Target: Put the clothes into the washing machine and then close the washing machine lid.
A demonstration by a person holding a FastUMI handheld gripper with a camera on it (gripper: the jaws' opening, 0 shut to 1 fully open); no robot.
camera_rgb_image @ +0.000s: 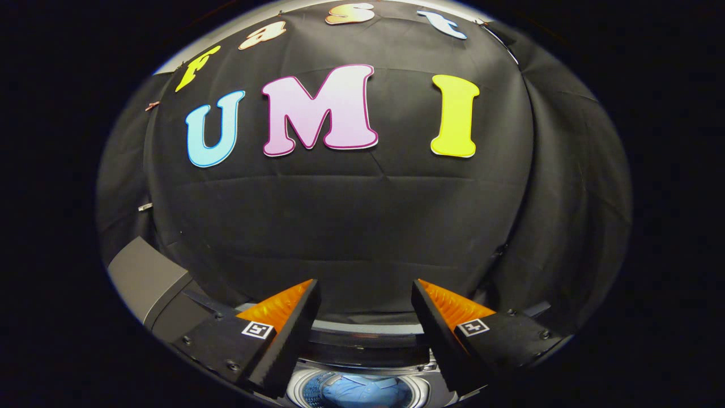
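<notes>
The two-finger gripper (pixel 365 317) sits above the top-loading washing machine (pixel 362 345), its fingers spread apart with nothing between them. Below and between the fingers lies the round drum opening (pixel 358 391), with blue clothes (pixel 357 392) inside it. The raised grey lid (pixel 148 280) stands left of the left finger.

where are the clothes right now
In the gripper view the blue clothes lie down inside the washing machine's round drum, below and between the fingers of the open claw, which holds nothing.
</notes>
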